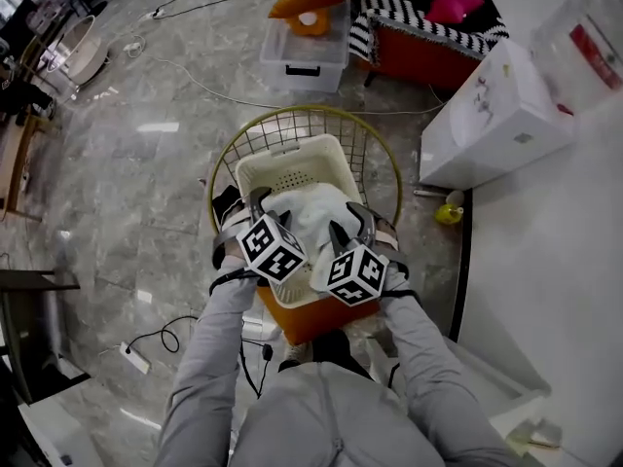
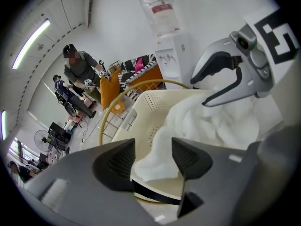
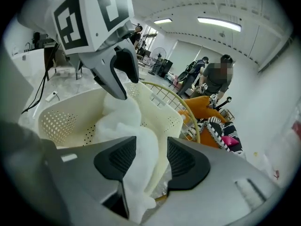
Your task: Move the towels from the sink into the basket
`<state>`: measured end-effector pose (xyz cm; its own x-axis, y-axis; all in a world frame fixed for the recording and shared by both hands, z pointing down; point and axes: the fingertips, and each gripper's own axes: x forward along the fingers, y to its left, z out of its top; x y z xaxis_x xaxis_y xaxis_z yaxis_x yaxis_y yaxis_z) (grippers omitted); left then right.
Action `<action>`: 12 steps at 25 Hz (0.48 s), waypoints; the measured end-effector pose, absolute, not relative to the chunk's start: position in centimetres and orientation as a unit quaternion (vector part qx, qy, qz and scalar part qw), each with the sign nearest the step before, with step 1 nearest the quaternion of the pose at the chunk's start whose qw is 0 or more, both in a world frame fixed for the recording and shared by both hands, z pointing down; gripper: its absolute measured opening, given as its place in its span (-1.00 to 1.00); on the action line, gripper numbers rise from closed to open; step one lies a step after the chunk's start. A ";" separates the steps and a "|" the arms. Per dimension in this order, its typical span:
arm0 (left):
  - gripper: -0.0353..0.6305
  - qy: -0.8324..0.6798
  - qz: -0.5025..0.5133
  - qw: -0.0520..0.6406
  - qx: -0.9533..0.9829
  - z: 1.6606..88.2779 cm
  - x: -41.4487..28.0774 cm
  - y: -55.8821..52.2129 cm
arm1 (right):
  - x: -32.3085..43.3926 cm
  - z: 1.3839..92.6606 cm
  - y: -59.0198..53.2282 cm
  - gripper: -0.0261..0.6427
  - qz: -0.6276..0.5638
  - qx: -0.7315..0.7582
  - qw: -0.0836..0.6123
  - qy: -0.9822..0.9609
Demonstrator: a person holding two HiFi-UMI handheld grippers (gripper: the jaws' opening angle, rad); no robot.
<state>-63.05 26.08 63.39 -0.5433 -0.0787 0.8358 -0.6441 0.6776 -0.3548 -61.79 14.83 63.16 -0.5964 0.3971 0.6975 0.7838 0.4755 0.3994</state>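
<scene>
A white towel (image 1: 316,212) lies heaped in the cream plastic basket (image 1: 287,163), which sits inside a gold wire basket (image 1: 292,120). Both grippers hang over the basket's near rim. My left gripper (image 1: 241,202) (image 2: 153,157) is open; the towel (image 2: 211,121) lies just beyond its pads, untouched. My right gripper (image 1: 350,224) (image 3: 151,157) is also open. A fold of the towel (image 3: 136,140) hangs loosely through its gap, and the pads do not press on it. No sink is in view.
The baskets rest on an orange stand (image 1: 321,319). A white counter (image 1: 555,290) runs along the right, with a white cabinet (image 1: 496,115) behind it. A clear storage box (image 1: 304,52) and a striped seat (image 1: 428,27) stand farther off. Cables (image 1: 156,339) cross the floor at left. People (image 3: 216,79) stand in the background.
</scene>
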 end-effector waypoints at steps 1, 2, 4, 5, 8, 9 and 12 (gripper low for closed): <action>-0.01 -0.813 0.333 0.422 0.223 63.3 -63.0 26.2 | -61.8 63.0 14.9 -0.36 -0.362 -0.360 0.266 -0.818; -0.01 -0.814 0.333 0.421 0.223 63.1 -63.0 26.5 | -61.7 62.8 15.0 -0.36 -0.362 -0.357 0.265 -0.819; -0.01 -0.815 0.332 0.419 0.223 62.7 -62.9 27.0 | -61.8 62.4 15.2 -0.36 -0.361 -0.352 0.261 -0.823; -0.01 -0.816 0.332 0.418 0.222 62.7 -63.1 27.1 | -62.0 62.3 15.1 -0.36 -0.360 -0.350 0.258 -0.825; -0.01 -0.819 0.330 0.415 0.219 62.8 -63.5 26.6 | -62.6 62.3 14.3 -0.36 -0.358 -0.344 0.252 -0.830; -0.01 -0.821 0.329 0.413 0.219 62.7 -63.6 26.5 | -62.7 62.1 14.0 -0.36 -0.358 -0.342 0.251 -0.832; -0.01 -0.824 0.325 0.407 0.222 62.2 -63.2 26.4 | -62.7 61.3 13.5 -0.37 -0.355 -0.329 0.245 -0.840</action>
